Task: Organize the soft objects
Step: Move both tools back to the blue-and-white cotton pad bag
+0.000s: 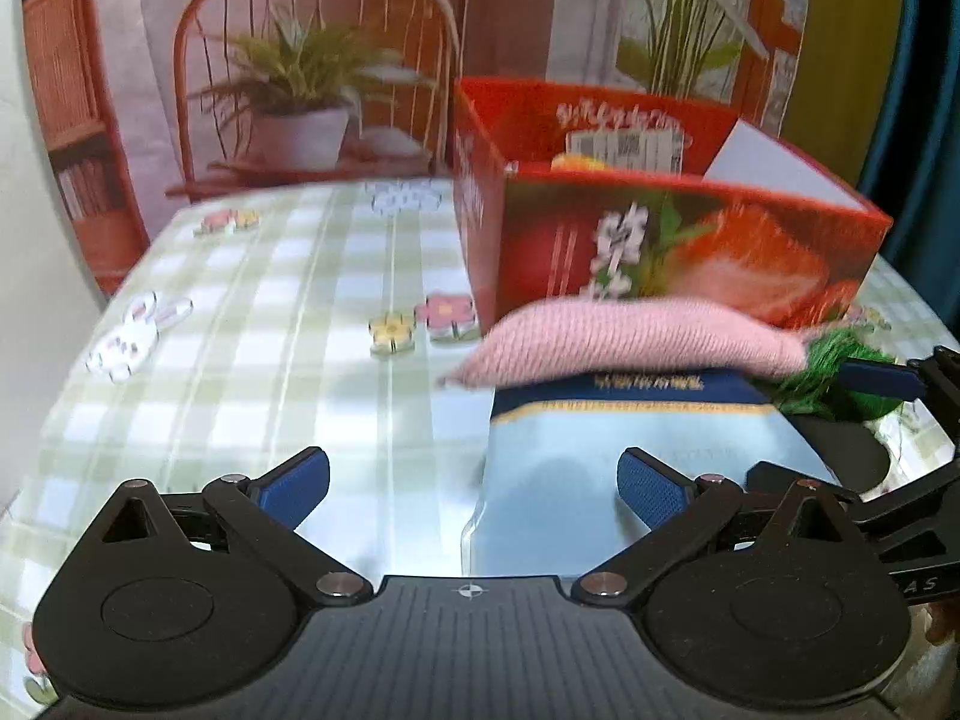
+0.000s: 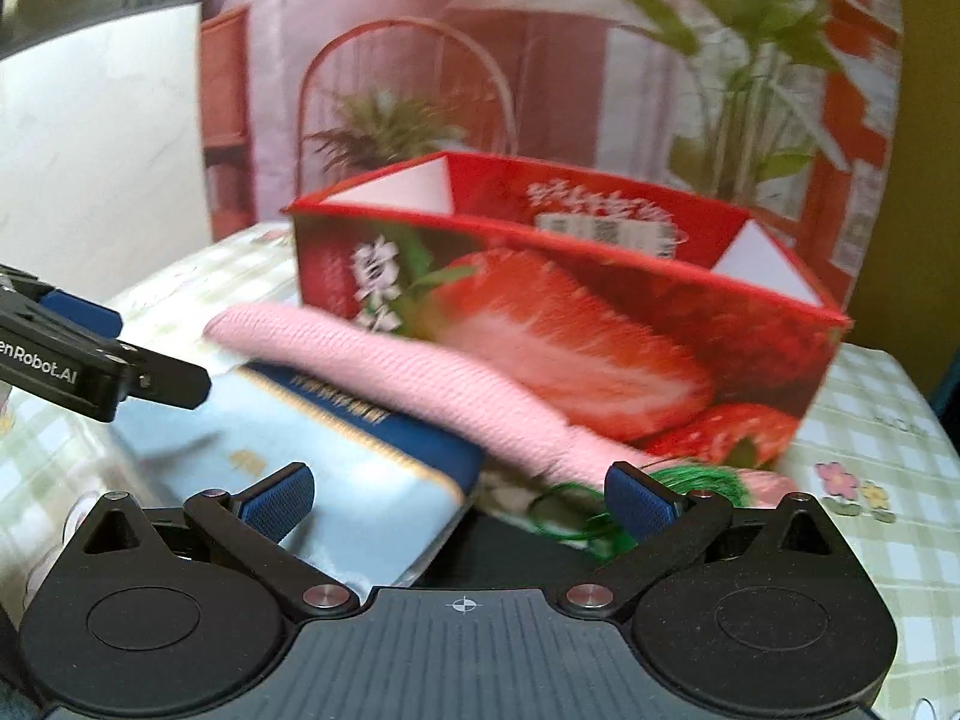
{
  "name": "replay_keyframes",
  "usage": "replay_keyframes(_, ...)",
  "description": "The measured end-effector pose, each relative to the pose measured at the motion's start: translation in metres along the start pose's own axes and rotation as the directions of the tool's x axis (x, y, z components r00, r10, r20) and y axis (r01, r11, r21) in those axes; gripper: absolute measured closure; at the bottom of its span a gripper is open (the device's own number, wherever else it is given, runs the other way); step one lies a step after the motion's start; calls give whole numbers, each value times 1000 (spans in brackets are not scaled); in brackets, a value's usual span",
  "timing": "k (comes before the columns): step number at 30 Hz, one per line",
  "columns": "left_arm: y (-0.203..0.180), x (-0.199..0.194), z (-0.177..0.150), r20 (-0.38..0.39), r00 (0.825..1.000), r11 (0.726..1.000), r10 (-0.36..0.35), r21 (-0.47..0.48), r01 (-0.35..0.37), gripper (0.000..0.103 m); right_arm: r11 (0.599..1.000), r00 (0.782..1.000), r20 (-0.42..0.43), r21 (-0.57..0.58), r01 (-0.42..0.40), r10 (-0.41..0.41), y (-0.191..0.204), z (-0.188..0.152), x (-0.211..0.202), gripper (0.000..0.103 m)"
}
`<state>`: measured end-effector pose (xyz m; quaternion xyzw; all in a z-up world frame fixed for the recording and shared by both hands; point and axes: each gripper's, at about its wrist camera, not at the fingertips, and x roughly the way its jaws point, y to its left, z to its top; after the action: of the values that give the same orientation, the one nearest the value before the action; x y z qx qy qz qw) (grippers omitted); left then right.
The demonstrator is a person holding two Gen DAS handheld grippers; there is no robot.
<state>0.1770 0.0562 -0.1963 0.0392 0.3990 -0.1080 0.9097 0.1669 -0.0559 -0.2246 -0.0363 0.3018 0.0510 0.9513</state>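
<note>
Left gripper (image 1: 474, 489): jaws spread wide, nothing between the blue pads (image 1: 297, 489). It hangs low over the checked tablecloth (image 1: 288, 312), with the pale blue packet (image 1: 600, 480) dead ahead at 12 o'clock to 1 o'clock.

Right gripper (image 2: 459, 501): jaws likewise wide apart, holding nothing. Its right-hand pad (image 2: 636, 507) sits just in front of the green yarn tuft (image 2: 690, 483); whether it touches is unclear (motion blur).

Pink knitted carrot (image 1: 630, 336): lies on its side across the dark blue upper band of the packet, pointed tip toward 9 o'clock in the left wrist view, green tuft end toward 3 o'clock. From the right wrist it runs from 10 o'clock down to 2 o'clock of the fingers, leaning against the front wall of the box.

Red strawberry box (image 2: 600, 324): open-topped, standing on the table just behind the carrot, at 12 o'clock in both views. Something yellow-orange shows just over its rim from the left wrist view (too blurred to name).

The other gripper's finger enters each view: at 3 o'clock from the left wrist, at 9 o'clock from the right wrist.

Backdrop: printed scene of a chair (image 1: 312, 60) and potted plants.
</note>
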Motion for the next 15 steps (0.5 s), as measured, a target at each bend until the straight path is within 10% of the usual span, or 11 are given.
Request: replay_keyframes(15,15,31,-34,-19,994,985,-106,-138,102,0,996,997,56,-77,-43,47,2,-30,17,0)
